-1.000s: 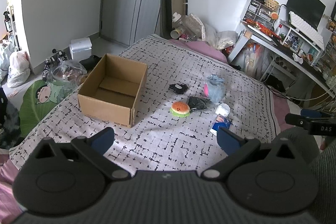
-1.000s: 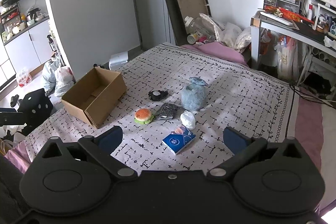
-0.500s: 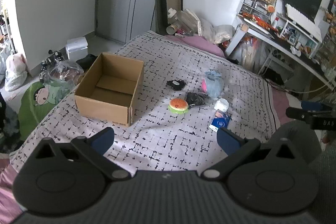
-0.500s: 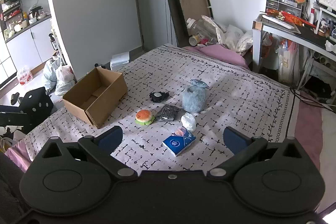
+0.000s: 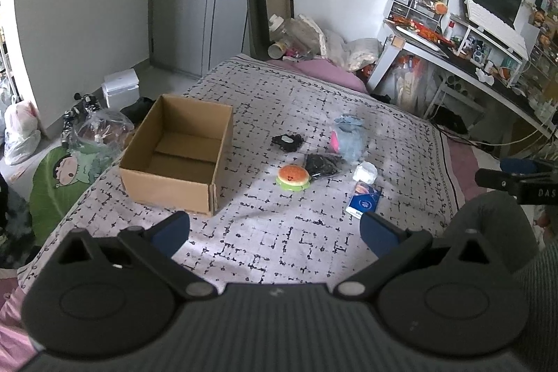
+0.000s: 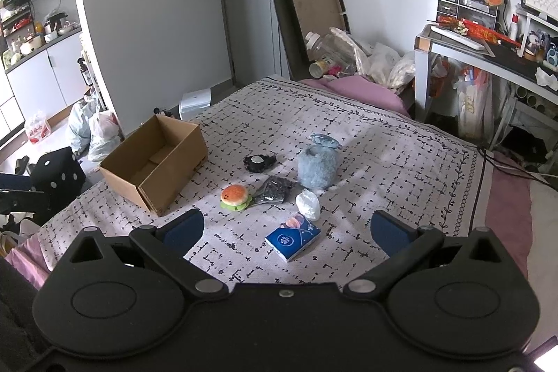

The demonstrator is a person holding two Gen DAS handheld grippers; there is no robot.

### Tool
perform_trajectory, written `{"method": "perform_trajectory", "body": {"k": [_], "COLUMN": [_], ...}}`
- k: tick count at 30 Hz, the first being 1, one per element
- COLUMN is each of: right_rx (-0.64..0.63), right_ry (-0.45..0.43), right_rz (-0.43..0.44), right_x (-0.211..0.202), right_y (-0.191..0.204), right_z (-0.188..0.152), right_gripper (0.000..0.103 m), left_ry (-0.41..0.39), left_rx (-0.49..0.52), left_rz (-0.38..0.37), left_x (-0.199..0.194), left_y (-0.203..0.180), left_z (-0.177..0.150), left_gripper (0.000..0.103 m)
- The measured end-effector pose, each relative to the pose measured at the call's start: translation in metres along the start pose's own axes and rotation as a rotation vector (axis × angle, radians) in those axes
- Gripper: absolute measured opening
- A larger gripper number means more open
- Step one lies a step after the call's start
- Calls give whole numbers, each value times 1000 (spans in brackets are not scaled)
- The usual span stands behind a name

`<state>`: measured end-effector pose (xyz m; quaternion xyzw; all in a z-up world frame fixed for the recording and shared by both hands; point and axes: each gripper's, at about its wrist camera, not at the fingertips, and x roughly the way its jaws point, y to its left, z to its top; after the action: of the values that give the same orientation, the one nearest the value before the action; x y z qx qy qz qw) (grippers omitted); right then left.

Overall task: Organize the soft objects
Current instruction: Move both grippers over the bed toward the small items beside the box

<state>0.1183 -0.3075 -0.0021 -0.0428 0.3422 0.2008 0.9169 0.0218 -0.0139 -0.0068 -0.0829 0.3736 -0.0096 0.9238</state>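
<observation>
An open, empty cardboard box [image 5: 176, 159] [image 6: 155, 164] stands on the patterned bed cover. To its right lie a burger plush [image 5: 292, 177] [image 6: 235, 196], a black crinkly bag [image 5: 321, 165] [image 6: 273, 189], a small black item [image 5: 287, 142] [image 6: 258, 161], a fluffy blue pouch [image 5: 348, 140] [image 6: 318, 162], a white soft lump [image 5: 365, 171] [image 6: 308, 204] and a blue tissue pack [image 5: 363, 203] [image 6: 293, 235]. My left gripper [image 5: 275, 230] is open and empty, above the bed's near edge. My right gripper [image 6: 287, 228] is open and empty, above the tissue pack.
The bed cover [image 6: 383, 169] ends at a pink edge on the right. A desk [image 6: 488, 58] with clutter stands at the right, bags and bottles at the bed's head, bags and a leaf cushion [image 5: 59, 176] on the floor at the left.
Both cameras have drifted slightly; the left view has tilted up a little. The objects on the bed have not moved and both grippers stay open.
</observation>
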Motion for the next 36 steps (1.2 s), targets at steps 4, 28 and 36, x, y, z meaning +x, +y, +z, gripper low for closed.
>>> {"method": "perform_trajectory", "body": {"k": [4, 28, 36], "right_rx": [5, 24, 58], "right_ry": [2, 32, 60], "right_rz": [-2, 13, 6], "right_x": [0, 25, 46], "right_y": [-1, -7, -14], "right_z": [0, -4, -10], "right_gripper": [103, 103, 103], "left_ry": [-16, -34, 17], "left_rx": [27, -21, -23], "left_rz": [11, -42, 10], "left_x": [-2, 22, 45], "left_y": [-2, 11, 28], "left_z": [1, 17, 26], "left_gripper": [103, 102, 101]}}
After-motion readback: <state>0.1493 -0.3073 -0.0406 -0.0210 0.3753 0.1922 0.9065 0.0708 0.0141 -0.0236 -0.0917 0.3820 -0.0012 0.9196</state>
